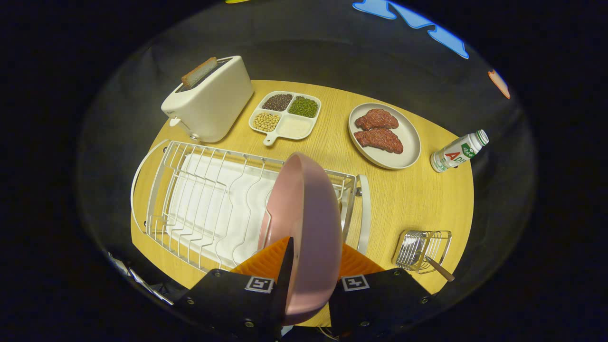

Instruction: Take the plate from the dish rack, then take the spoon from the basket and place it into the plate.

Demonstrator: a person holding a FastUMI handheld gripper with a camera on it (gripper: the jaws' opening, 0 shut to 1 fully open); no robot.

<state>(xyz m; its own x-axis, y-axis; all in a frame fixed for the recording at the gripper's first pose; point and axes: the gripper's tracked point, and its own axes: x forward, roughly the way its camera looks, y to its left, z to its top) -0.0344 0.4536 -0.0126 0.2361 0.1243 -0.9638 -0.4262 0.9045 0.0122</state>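
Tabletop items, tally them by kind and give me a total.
Pink plate, clamped in the gripper: 1
Dish rack: 1
Toaster: 1
Divided tray of grains: 1
Plate of meat: 1
Bottle: 1
Wire basket with spoon: 2
Total: 8

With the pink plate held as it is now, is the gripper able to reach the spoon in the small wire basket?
Probably not yet. The gripper is shut on the pink plate, so its fingers are occupied. The spoon itself looks accessible: its handle sticks out of the basket, with bare table around it.
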